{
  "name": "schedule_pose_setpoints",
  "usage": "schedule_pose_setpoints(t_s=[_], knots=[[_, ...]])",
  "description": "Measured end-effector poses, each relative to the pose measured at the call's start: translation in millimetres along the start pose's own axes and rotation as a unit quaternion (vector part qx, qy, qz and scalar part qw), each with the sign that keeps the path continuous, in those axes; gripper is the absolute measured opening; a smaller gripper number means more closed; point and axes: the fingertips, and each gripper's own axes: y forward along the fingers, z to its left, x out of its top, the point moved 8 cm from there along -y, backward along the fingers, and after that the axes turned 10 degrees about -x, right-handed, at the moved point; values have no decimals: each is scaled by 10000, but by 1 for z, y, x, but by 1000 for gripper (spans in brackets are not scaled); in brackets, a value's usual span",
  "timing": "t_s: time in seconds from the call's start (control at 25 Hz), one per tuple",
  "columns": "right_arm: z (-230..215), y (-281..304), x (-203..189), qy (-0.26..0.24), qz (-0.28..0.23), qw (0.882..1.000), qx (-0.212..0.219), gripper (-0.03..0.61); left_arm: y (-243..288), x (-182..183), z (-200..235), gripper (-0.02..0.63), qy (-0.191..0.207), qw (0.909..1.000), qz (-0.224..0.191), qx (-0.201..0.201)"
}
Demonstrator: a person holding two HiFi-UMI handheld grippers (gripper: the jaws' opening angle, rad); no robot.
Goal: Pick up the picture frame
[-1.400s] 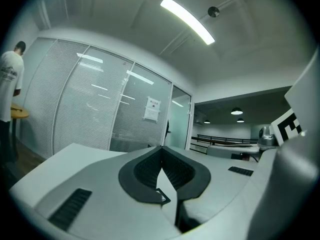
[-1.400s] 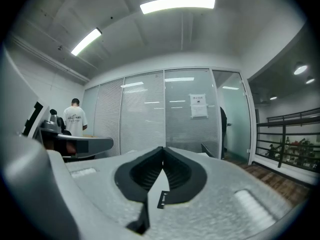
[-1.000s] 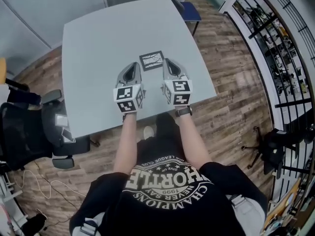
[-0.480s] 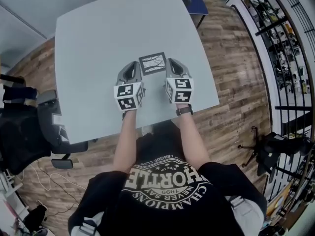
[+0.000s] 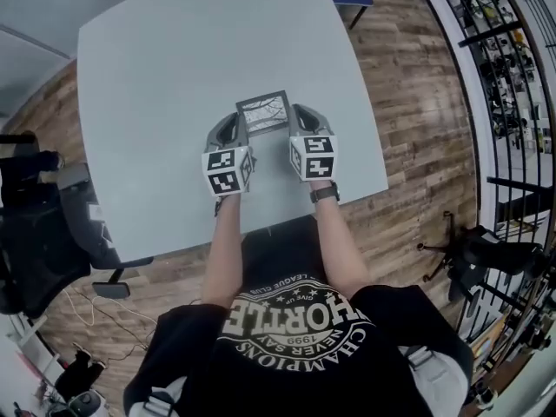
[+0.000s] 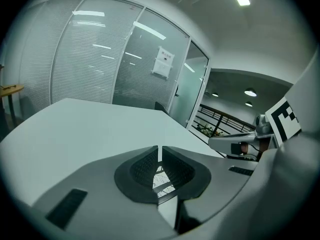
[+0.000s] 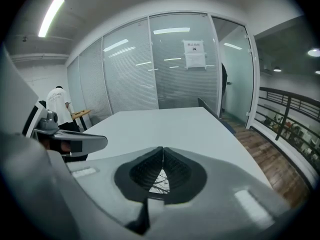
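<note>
On grey table (image 5: 148, 102), toward near edge: picture frame (image 5: 264, 113) flat between grippers. Left gripper (image 5: 234, 122) clenched, empty, just left of frame. Right gripper (image 5: 301, 115) clenched, empty, just right.

office, meeting-room area: large pale grey table (image 5: 165, 85), black swivel chair (image 5: 35, 250) beside it, wood-plank floor (image 5: 408, 146), glass partitions (image 7: 130, 74) with blinds, paper notice (image 7: 194, 54) on the glass, ceiling strip light (image 7: 50, 16), black railing (image 7: 290, 114) past the table.
</note>
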Motion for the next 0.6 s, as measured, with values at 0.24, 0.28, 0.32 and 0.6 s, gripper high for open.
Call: schedule_pose_setpoints(t_s=[0.24, 0.28, 0.32, 0.6], knots=[[-1, 39, -13, -88, 405, 9989, 234, 2, 29, -15, 16, 8, -211, 9992, 309, 125], [-1, 46, -16, -115, 496, 9983, 274, 2, 33, -18, 19, 13, -270, 9988, 369, 145], [-1, 52, -18, -140, 591, 9977, 317, 48, 38, -20, 22, 31, -337, 9984, 434, 160], [-8, 88, -34, -145, 1033, 9939, 344, 101, 70, -36, 38, 125, -620, 9942, 860, 178]])
